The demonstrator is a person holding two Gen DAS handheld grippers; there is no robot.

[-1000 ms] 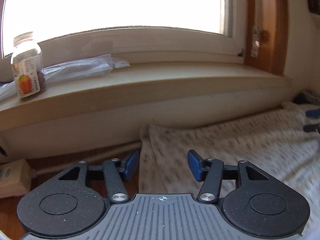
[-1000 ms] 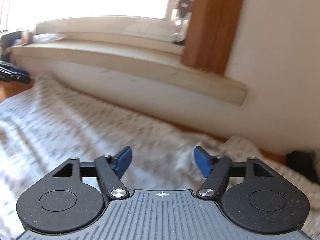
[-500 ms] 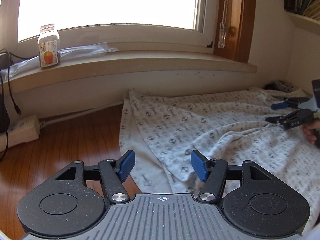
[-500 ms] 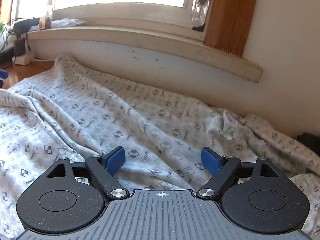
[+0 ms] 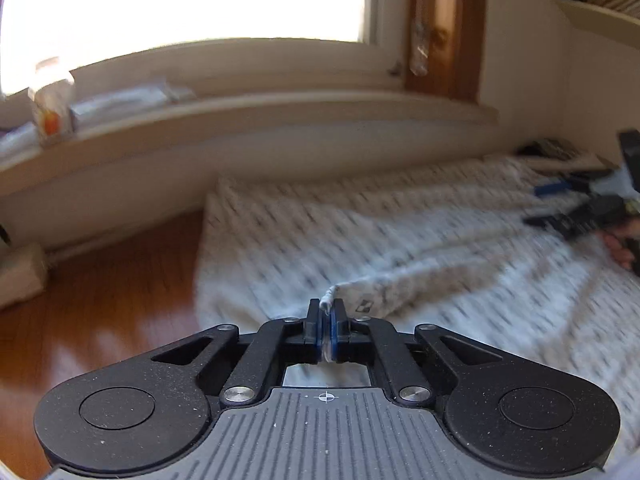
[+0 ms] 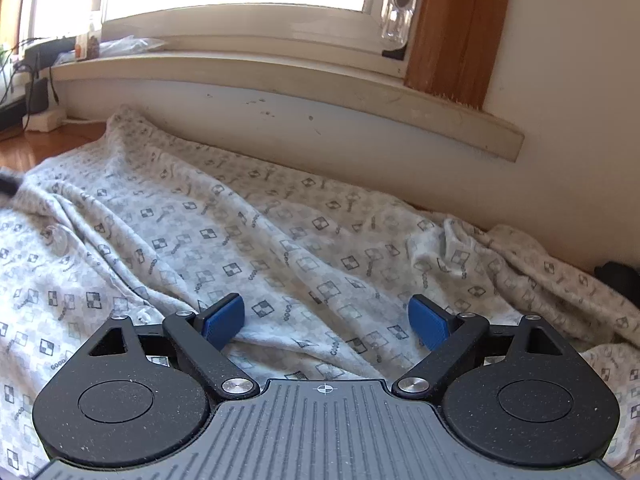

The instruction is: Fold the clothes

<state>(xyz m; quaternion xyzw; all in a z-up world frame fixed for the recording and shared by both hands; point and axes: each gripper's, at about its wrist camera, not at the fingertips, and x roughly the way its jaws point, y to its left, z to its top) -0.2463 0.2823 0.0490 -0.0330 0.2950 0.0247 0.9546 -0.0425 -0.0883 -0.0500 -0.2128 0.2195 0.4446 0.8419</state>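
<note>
One corner of the patterned garment (image 5: 400,248) sits pinched in the clamped left gripper (image 5: 327,320), the cloth running toward two o'clock. The right gripper (image 6: 326,322), jaws spreading, hovers above fabric at twelve, holding nothing.

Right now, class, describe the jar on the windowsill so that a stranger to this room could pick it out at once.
Start at the bright window and drop to the long pale windowsill beneath it. Follow the sill to its left end, where the jar stands upright beside flat, crinkled clear plastic bags. It is the only upright thing there, clear, with a label bearing an orange picture.
</note>
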